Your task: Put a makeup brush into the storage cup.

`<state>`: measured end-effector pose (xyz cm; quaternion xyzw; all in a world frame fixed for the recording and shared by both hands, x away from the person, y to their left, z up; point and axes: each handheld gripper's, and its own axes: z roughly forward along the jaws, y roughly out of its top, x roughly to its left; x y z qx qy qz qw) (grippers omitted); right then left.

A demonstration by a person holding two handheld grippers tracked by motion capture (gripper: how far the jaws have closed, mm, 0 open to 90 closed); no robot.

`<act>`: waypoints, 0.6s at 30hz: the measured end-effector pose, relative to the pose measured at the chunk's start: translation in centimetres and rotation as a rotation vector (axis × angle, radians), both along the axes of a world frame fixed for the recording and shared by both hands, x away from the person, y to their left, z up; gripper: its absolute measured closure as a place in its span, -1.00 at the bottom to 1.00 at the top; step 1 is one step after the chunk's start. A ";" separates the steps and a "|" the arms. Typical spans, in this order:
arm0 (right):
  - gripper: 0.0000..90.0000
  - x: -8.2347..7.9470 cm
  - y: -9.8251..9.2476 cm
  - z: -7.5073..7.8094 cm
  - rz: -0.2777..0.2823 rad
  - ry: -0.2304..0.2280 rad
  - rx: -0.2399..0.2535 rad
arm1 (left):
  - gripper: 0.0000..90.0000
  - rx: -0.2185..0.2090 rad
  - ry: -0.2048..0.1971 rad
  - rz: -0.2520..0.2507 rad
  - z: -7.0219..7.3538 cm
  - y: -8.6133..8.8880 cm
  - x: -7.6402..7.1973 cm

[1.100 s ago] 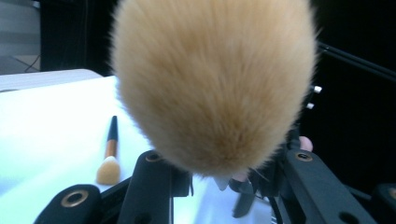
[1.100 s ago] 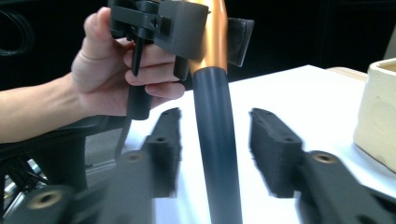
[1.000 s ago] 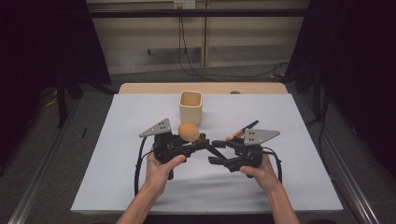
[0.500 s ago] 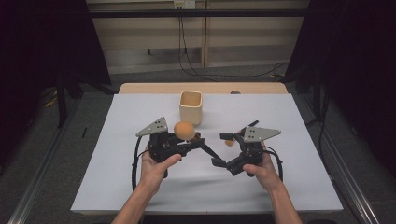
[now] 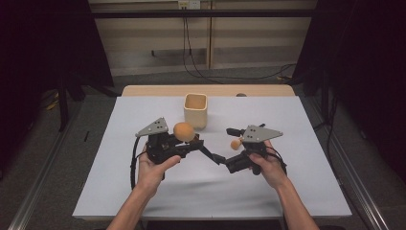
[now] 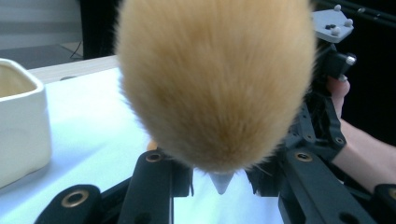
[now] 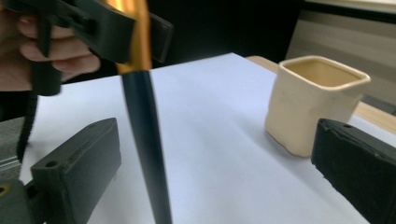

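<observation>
A brush with a fluffy orange head point(image 5: 184, 132) and a black handle point(image 5: 209, 154) is held above the white table. My left gripper point(image 5: 189, 142) is shut on it just under the head, which looms close in the left gripper view point(image 6: 215, 79) above the jaws point(image 6: 219, 170). The handle slants down to the right and ends between the jaws of my right gripper point(image 5: 225, 145). Those jaws have just been opening and stand wide apart. In the right gripper view the handle point(image 7: 144, 140) rises between them, near the left jaw, and neither pad presses on it point(image 7: 215, 140).
A cream square cup point(image 5: 196, 110) stands upright behind the brush, also seen in the right gripper view point(image 7: 313, 102) and the left gripper view point(image 6: 21, 126). The white sheet point(image 5: 297, 187) covers the table, with a wooden strip point(image 5: 158, 90) at the far edge. A small orange blob point(image 5: 236, 143) sits by the right gripper.
My right gripper's jaws have spread away from the black handle, which they held a second ago. The left gripper and brush have shifted slightly left and up.
</observation>
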<state>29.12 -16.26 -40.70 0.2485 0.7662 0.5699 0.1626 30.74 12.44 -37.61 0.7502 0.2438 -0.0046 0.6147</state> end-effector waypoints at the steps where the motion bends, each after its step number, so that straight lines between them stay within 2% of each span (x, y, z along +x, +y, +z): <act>1: -0.97 0.1 -0.1 -0.1 -0.004 0.013 0.001 | 0.47 0.005 -0.001 0.000 0.0 0.1 0.0; 3: -0.97 0.3 -0.2 -0.3 -0.018 0.025 -0.023 | 0.47 0.011 0.001 0.005 0.1 0.4 0.1; 9: -0.96 0.1 -1.3 -0.4 -0.052 0.044 -0.037 | 0.47 0.036 0.005 0.017 0.3 1.1 0.4; 13: -0.96 -0.3 -2.0 -0.4 -0.069 0.050 -0.011 | 0.47 0.051 0.008 0.019 0.6 1.3 0.6; 18: -0.96 -1.1 -2.6 -0.7 -0.094 0.048 -0.017 | 0.47 0.059 0.006 0.026 0.9 1.5 0.9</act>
